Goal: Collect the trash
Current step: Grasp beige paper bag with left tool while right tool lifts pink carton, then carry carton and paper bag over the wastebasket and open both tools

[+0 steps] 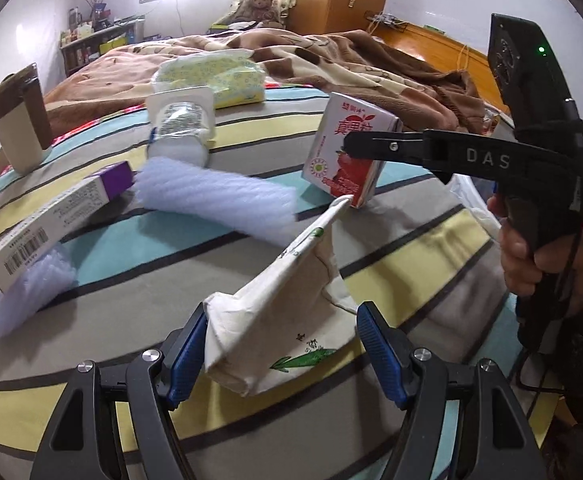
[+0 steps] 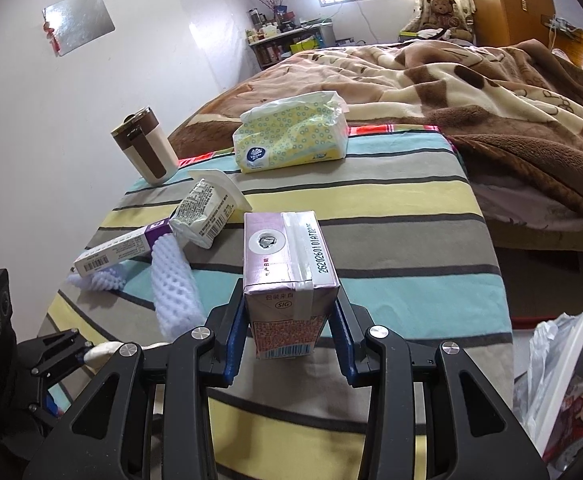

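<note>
Nearest the left wrist camera, the left gripper (image 1: 281, 344) has its blue fingers (image 1: 187, 354) clamped on a cream bag (image 1: 283, 320), crumpled and folded; one corner stretches away toward the carton. In the right wrist view, the right gripper (image 2: 289, 334) grips a milk carton (image 2: 287, 276) by its two side faces, straw-hole end pointing away from the camera, so the carton's long axis runs along the fingers. From the left view the carton (image 1: 347, 148) looks lifted or tipped, only its lower corner near the striped counter (image 1: 391, 248).

The relation that matters: the bin (image 2: 551, 380), lined with a plastic bag and already holding a wrapper, sits off the counter's right edge, right of the right gripper and lower. The right hand (image 1: 547, 264) is clearly nearer to it than the left. Carrying the carton there likely means swinging right past the edge.

Left on the counter, well ahead and to the left: a yogurt cup (image 2: 207, 210) on its side, a long thin box (image 2: 121, 254) lying across foam netting (image 2: 173, 280), a tissue pack (image 2: 291, 138) and a tumbler (image 2: 145, 148) standing upright.
</note>
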Tool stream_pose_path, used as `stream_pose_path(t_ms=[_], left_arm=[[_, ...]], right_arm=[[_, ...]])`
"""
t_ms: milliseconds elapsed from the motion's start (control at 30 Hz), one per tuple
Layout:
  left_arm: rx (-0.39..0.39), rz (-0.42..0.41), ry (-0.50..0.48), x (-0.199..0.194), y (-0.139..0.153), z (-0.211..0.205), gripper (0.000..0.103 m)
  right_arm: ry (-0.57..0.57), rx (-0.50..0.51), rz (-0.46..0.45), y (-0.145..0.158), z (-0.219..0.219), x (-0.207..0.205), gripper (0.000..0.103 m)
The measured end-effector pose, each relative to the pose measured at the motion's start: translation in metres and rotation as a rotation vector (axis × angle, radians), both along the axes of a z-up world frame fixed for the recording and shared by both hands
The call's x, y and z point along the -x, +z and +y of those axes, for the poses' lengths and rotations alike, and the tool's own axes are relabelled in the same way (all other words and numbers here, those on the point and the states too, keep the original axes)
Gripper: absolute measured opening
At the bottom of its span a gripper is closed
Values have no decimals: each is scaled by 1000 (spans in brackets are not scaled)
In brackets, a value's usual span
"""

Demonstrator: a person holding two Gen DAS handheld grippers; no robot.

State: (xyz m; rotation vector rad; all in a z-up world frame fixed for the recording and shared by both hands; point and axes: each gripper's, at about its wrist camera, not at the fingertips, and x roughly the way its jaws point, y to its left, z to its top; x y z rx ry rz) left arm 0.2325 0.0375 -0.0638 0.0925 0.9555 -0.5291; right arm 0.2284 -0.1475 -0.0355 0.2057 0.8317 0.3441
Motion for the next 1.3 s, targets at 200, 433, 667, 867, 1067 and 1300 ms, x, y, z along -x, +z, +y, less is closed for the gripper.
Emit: stream_pose_path(t_ms=[200,433,667,867,1067,1300], left_arm=[[33,19,44,6,-3,1,67],[34,10,69,10,-2,-2,59],[75,26,67,15,-3,-11,33],[87,14,96,22,2,-13,29],[114,-18,131,31,12,-15,29],[137,-53,139,41,30,-25,29]], right_arm=[[-11,-10,-1,-1,-8,11,39],[-21,-20,-4,1,-15,20,39],[-23,-26,-5,1,-19,29,39],[-40,-37,-17,3,-28,39,39],[-56,-48,-31,8,-37,49,39],[-88,-60,-73,21,-51,66,39]])
